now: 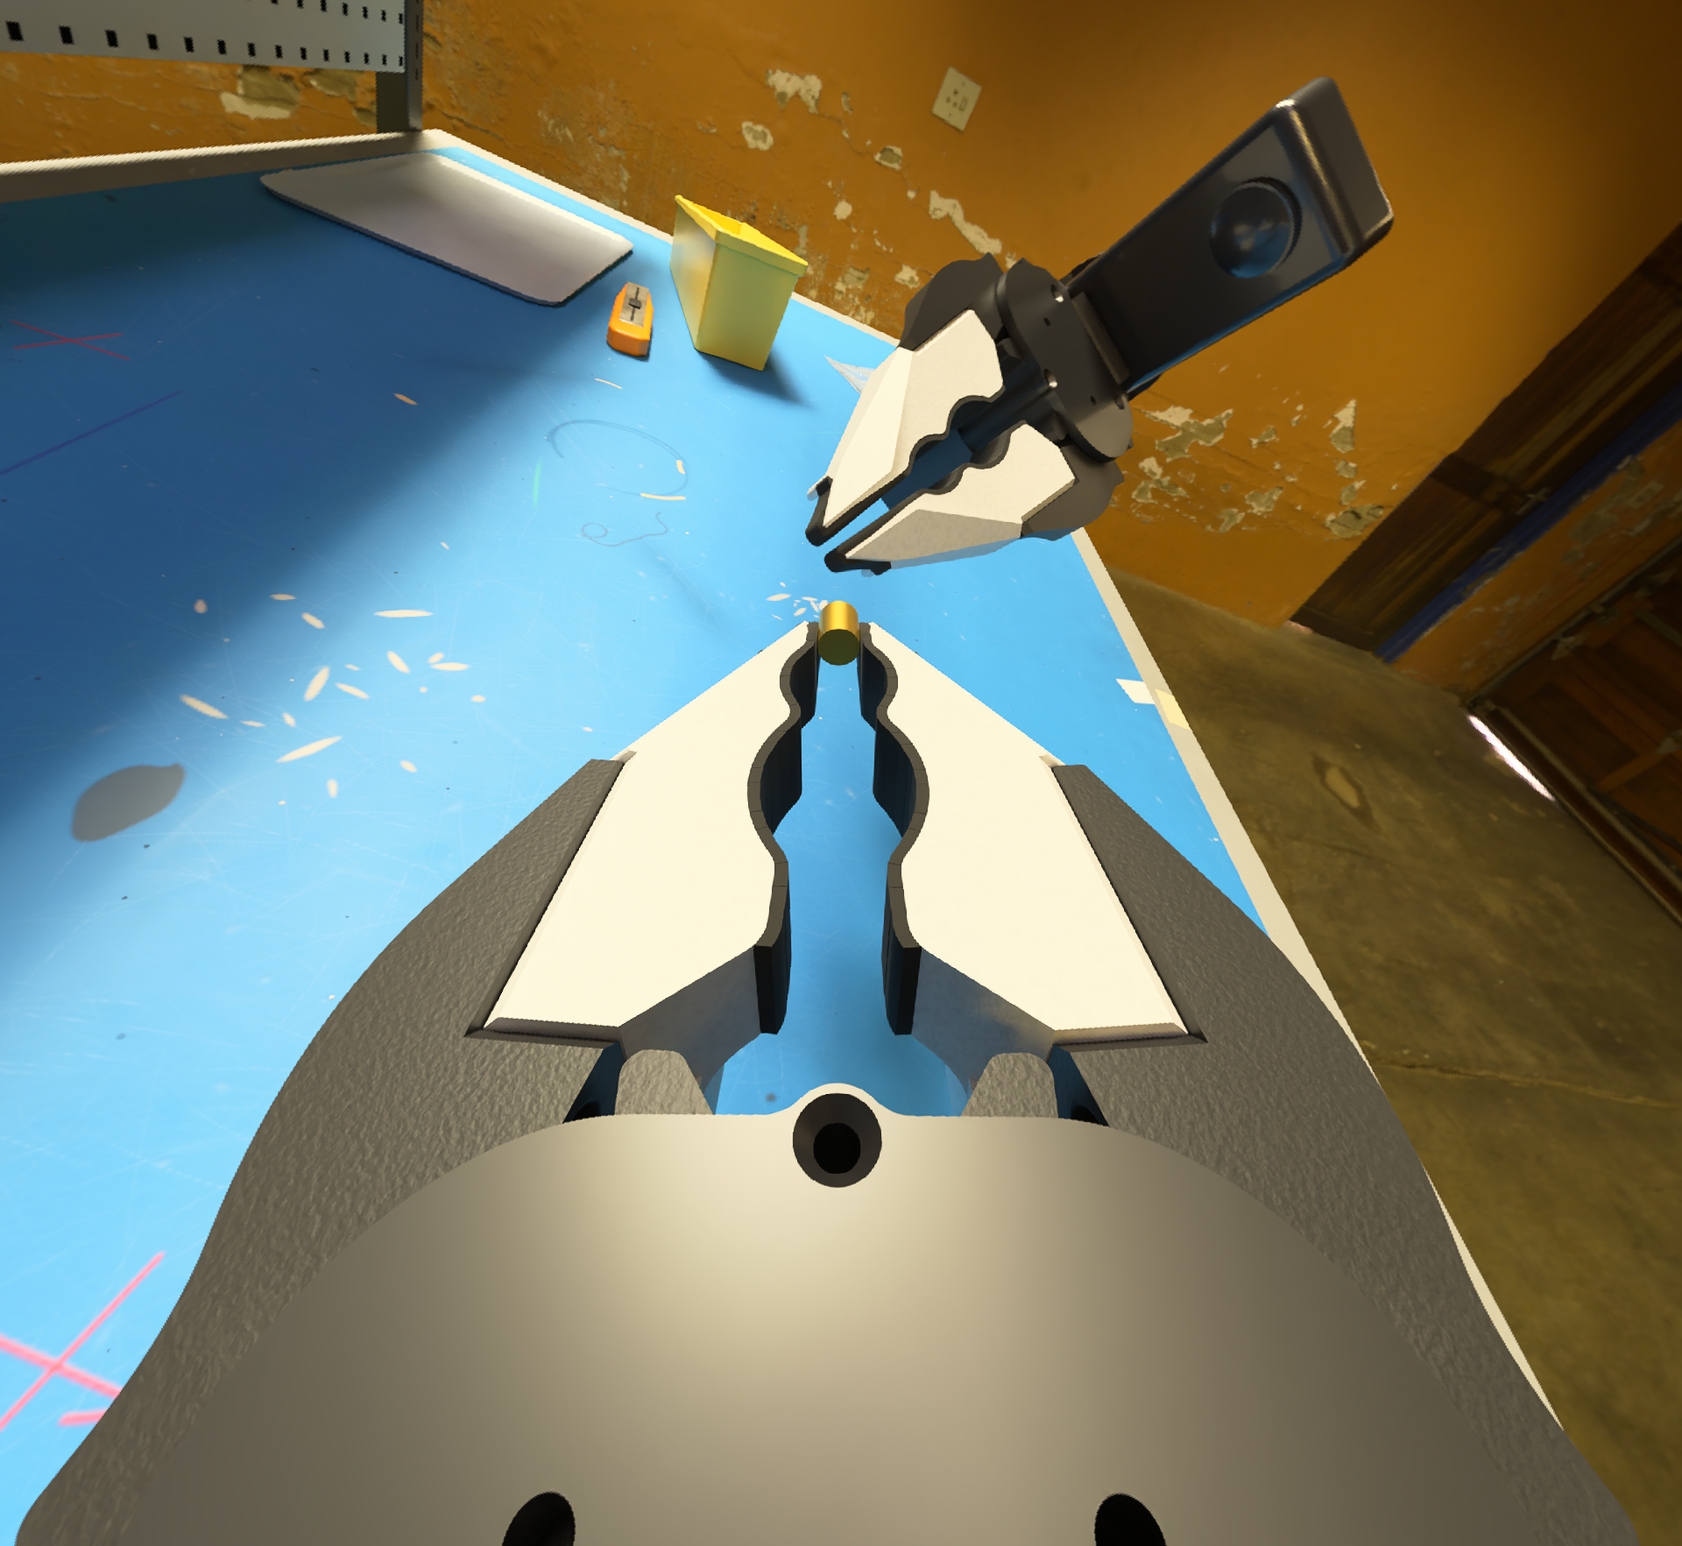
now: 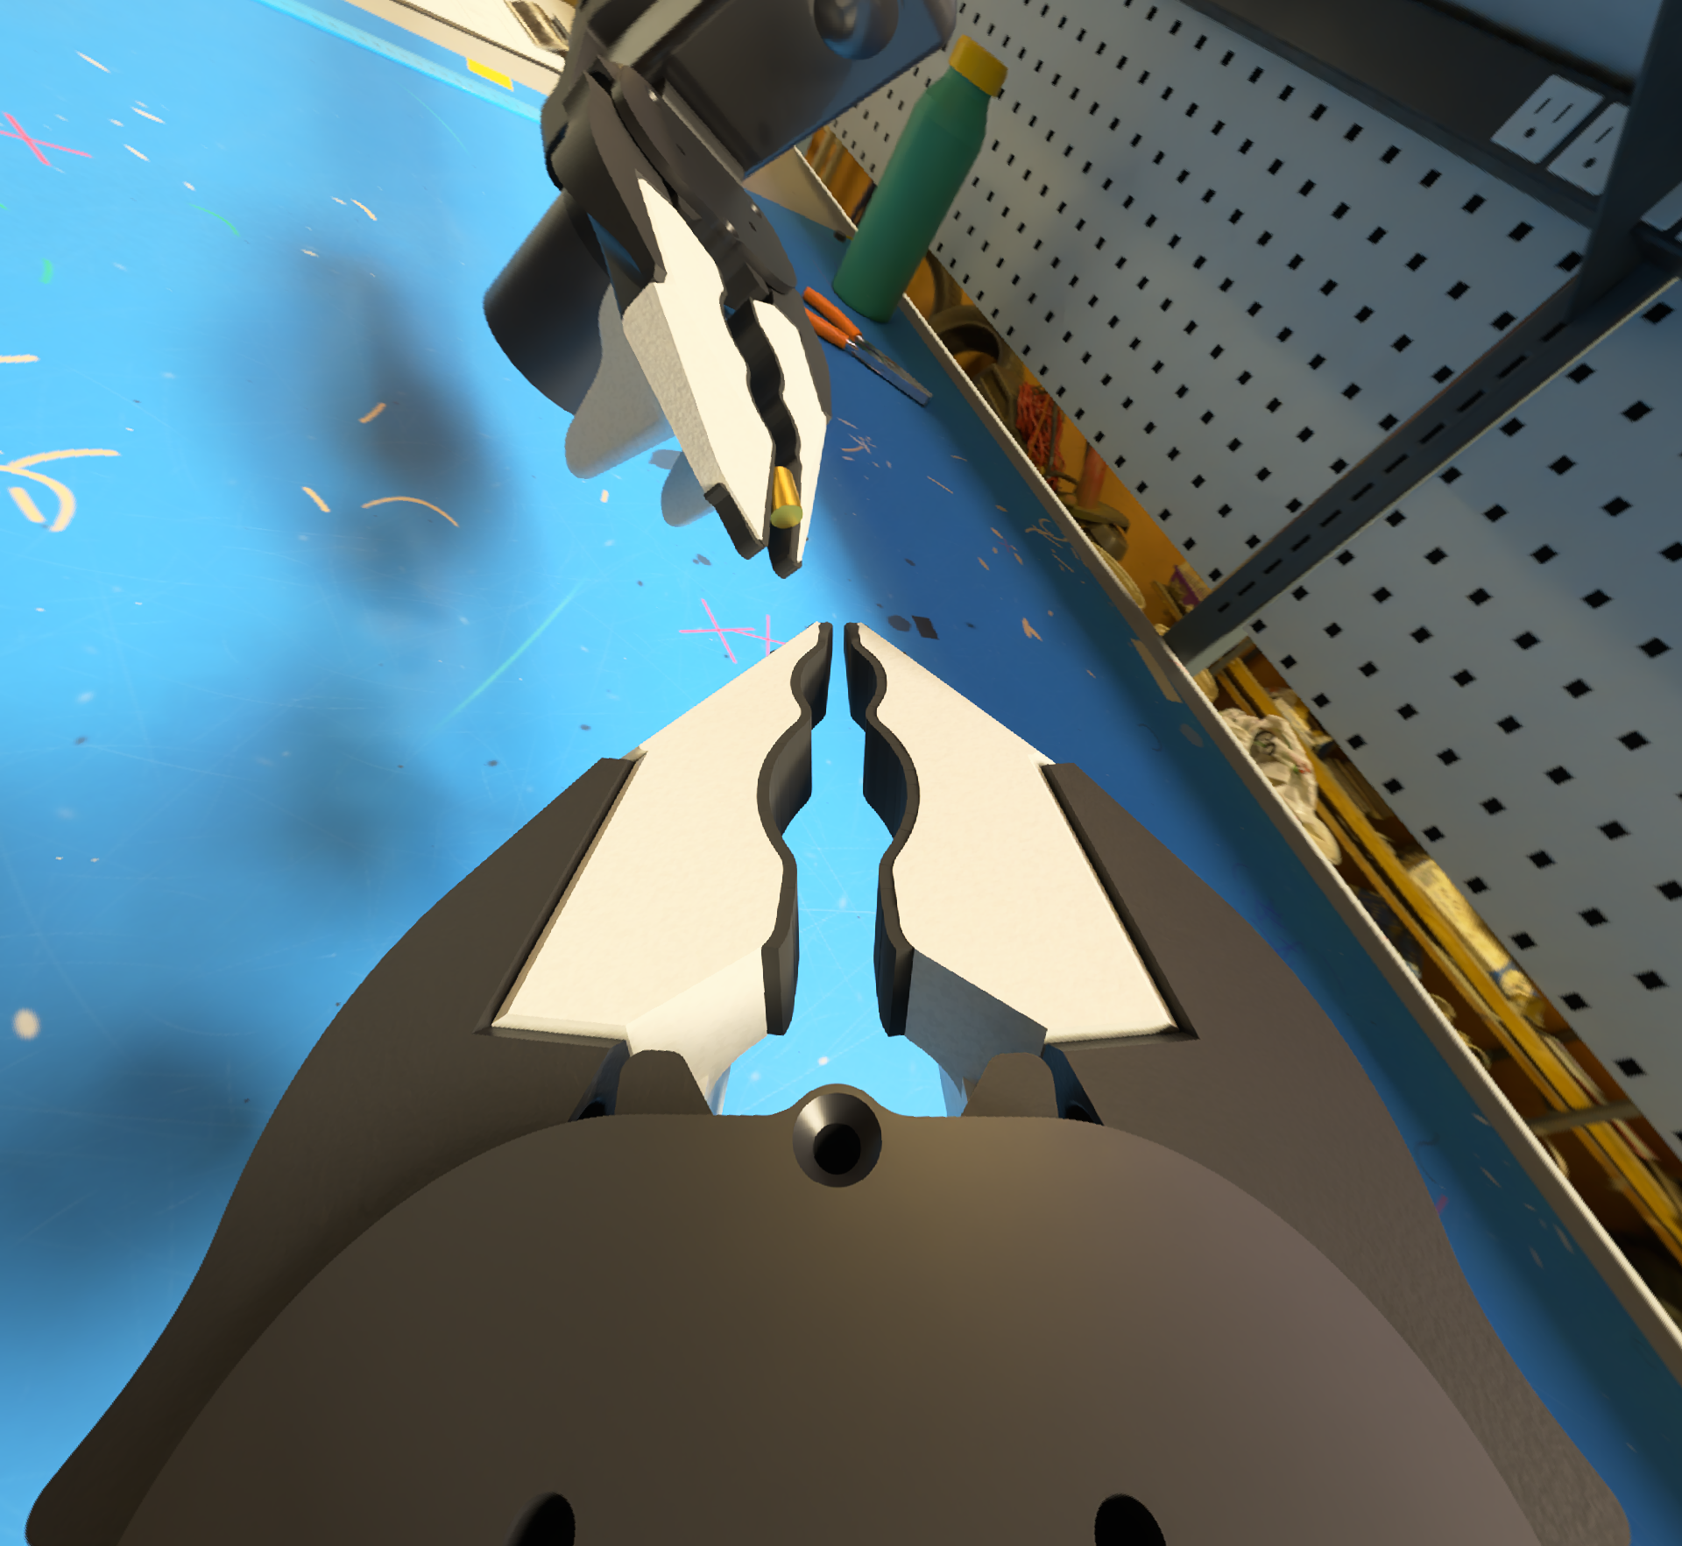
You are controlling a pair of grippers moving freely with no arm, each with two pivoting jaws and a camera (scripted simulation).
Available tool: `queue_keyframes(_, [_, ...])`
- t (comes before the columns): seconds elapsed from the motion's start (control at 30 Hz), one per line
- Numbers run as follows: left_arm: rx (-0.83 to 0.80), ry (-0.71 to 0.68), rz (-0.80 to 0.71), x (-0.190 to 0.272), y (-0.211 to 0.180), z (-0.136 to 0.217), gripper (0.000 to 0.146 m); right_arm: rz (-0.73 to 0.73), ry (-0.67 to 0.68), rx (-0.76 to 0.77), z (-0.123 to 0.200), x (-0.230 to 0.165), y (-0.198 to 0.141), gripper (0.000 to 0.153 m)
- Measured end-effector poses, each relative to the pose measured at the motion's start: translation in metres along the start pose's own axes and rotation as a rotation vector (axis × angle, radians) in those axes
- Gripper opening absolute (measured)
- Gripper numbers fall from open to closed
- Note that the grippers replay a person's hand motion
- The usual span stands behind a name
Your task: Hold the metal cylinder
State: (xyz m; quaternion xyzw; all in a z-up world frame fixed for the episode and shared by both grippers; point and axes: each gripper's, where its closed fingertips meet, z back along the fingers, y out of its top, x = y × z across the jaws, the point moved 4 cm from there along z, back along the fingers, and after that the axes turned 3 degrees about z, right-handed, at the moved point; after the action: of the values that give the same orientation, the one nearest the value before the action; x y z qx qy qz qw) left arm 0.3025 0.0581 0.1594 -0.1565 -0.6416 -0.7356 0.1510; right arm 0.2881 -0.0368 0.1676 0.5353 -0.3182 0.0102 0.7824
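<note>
A small gold metal cylinder (image 1: 837,633) sits between the tips of my left gripper (image 1: 838,638), which is shut on it and holds it above the blue table (image 1: 319,501). In the right wrist view the same cylinder (image 2: 785,497) shows clamped near the fingertips of the left gripper (image 2: 774,556). My right gripper (image 2: 837,630) is shut and empty, its tips a short way in front of the left gripper's tips. It also shows in the left wrist view (image 1: 833,549), hovering just beyond the cylinder.
A yellow bin (image 1: 733,283) and an orange utility knife (image 1: 630,319) stand at the table's far edge beside a grey stand base (image 1: 446,224). A green bottle (image 2: 915,192) and orange-handled pliers (image 2: 851,342) lie by the pegboard wall (image 2: 1320,274). The table edge (image 1: 1174,683) runs close on the right.
</note>
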Motion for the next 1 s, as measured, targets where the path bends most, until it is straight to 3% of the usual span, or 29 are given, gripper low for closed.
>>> queue_keyframes(0.47, [-0.006, -0.027, 0.001, 0.0039, -0.0014, -0.0036, 0.007, -0.03, 0.068, 0.007, -0.0036, -0.0049, -0.0031, 0.0])
queue_keyframes(1.0, [-0.006, 0.007, -0.03, 0.006, -0.0006, -0.0045, 0.007, -0.007, 0.049, -0.017, -0.0033, -0.0062, -0.0019, 0.0])
